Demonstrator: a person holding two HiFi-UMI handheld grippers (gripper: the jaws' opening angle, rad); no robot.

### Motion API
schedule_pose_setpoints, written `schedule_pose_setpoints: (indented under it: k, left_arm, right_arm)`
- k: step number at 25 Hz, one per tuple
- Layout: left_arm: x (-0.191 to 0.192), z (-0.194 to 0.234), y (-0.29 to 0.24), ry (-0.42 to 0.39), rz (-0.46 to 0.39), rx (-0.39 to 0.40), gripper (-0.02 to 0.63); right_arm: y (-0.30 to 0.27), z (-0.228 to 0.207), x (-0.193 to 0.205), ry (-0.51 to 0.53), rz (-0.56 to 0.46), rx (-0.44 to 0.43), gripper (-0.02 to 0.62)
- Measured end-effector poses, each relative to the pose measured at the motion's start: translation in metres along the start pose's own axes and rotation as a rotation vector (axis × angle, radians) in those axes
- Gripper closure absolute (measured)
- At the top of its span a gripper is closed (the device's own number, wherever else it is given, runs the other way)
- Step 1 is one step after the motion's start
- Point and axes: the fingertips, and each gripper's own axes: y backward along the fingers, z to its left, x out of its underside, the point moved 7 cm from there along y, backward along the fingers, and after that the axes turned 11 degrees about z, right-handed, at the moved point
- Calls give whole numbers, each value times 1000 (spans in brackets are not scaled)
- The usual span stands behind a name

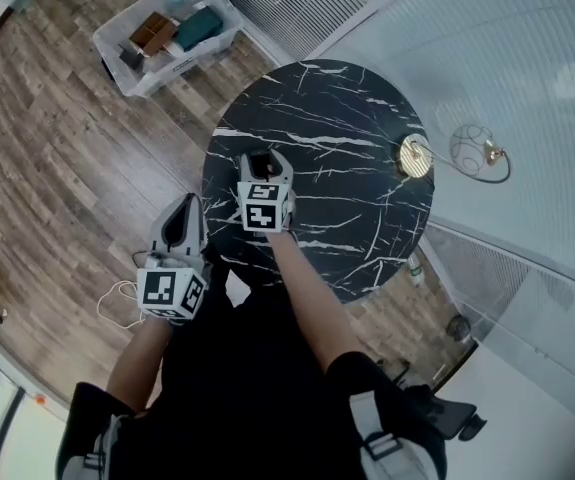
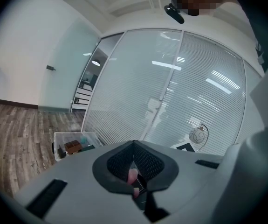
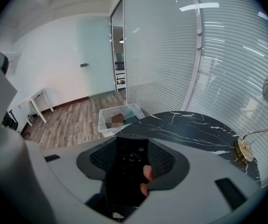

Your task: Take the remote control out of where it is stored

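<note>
Your right gripper (image 1: 264, 168) is out over near-left edge of table (image 1: 367, 118), bare forearm (image 1: 312, 298) stretched forward from body. Jaws closed on remote control (image 3: 130, 164), gripped lengthwise, top end pointing forward. Two of your fingertips (image 3: 147, 173) show behind right-side jaw. Your left gripper (image 1: 183, 218) is lower and to left, off table edge, close to your body. Its jaws pressed together, nothing between them.
</note>
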Motion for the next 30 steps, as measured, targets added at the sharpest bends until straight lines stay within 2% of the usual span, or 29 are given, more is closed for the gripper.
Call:
schedule_pose_setpoints:
  k: [30]
  left_arm:
    - [-14, -22, 46, -25, -103, -58, 598]
  right_arm:
    - [16, -3, 7, -36, -43, -21, 397]
